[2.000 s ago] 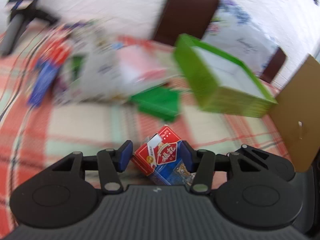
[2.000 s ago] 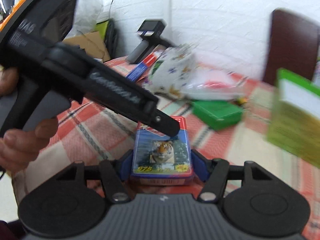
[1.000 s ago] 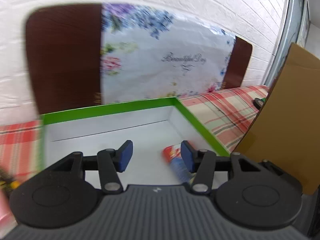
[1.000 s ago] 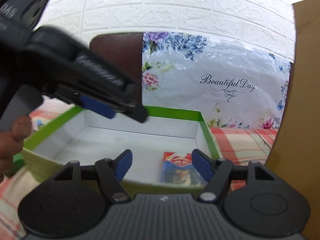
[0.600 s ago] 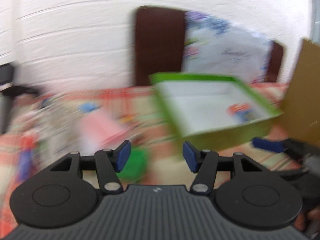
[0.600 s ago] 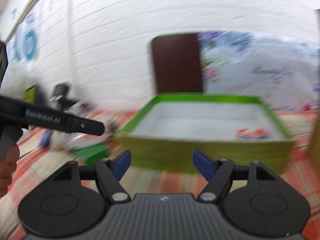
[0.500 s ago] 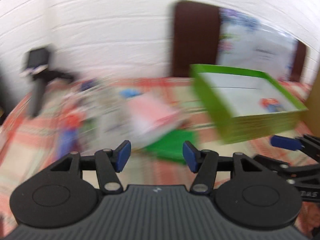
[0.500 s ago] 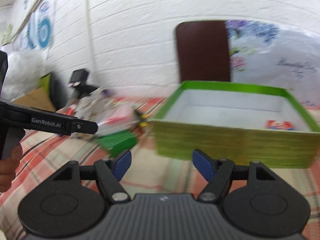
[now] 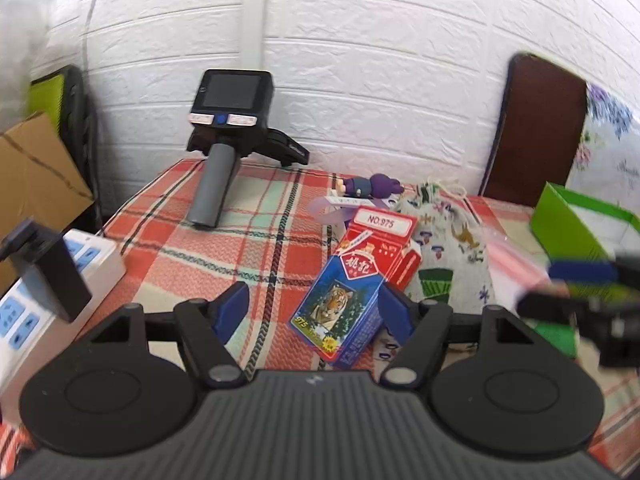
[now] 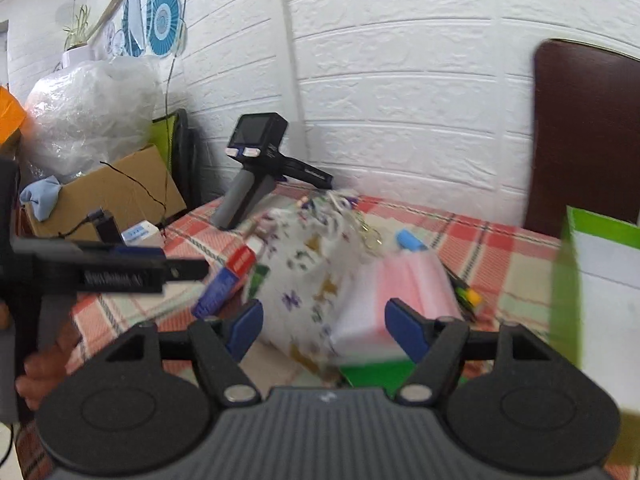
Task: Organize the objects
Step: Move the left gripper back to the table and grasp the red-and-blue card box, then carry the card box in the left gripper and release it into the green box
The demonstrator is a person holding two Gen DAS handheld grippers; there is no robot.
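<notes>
White brick wall backs a table under a red plaid cloth [image 9: 248,248], where a blue tiger-printed card box [image 9: 340,316] lies tilted, leaning on a red card box [image 9: 380,240] behind it. Around the blue box the left gripper [image 9: 314,312] stands wide open, its right pad apparently just touching the box edge, though the view is too poor to be sure. Beside the boxes sits a printed drawstring pouch [image 10: 304,280] and a pink packet [image 10: 400,292]. Wide open too, the right gripper [image 10: 324,328] hovers before these, holding nothing. At far right stands a green tray [image 10: 568,292].
</notes>
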